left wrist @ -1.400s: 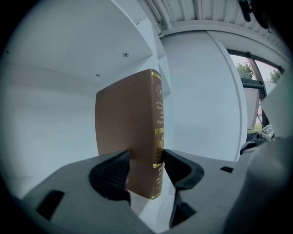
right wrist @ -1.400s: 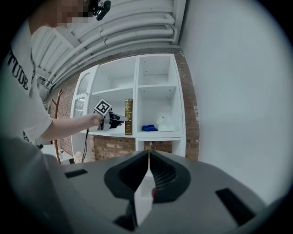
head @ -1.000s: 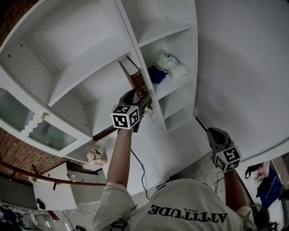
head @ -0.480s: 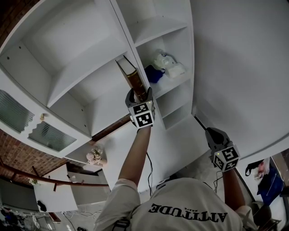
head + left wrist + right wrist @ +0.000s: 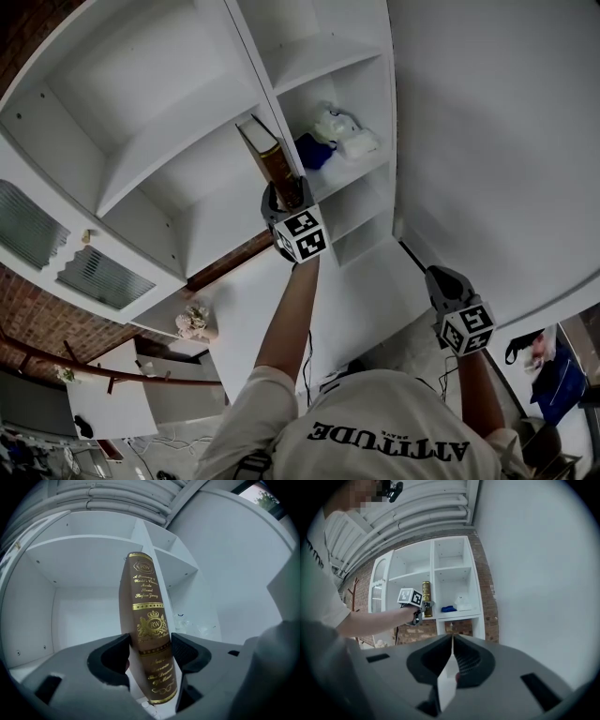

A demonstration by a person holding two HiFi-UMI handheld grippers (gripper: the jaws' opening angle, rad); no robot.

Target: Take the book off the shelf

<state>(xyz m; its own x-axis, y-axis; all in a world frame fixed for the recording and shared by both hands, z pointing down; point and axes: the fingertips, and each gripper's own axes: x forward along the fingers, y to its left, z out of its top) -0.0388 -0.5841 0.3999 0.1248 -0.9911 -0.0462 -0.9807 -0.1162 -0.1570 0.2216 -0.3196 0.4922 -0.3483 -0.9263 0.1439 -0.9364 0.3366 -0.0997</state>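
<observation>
White shelving on a brick wall [image 5: 490, 597] fills what we see, and the book [image 5: 145, 602] stands on end in a middle compartment of the shelf [image 5: 169, 141], close against the divider [image 5: 142, 538], spine facing out.

Our left gripper [image 5: 150, 651] is at the low part of that spine. Its jaws have just been closing with the book between them, and the pads now look to be pressing on both covers. The right gripper [image 5: 448, 286] hangs low and well apart, jaws together on nothing.

We judge the main risk to be the hold itself. It sits low on a tall, heavy-looking volume and seems to take only the spine edge. If we pull straight out, the upper part can lag and swing, levering the book out of the pads. The covers look smooth, so a light squeeze could also let it slide.

A second risk is the divider: if we drag at an angle, the book may scrape or jam against it and twist in the grip.

Either slip drops the book from shelf height, with our right gripper too far off to catch it.
</observation>
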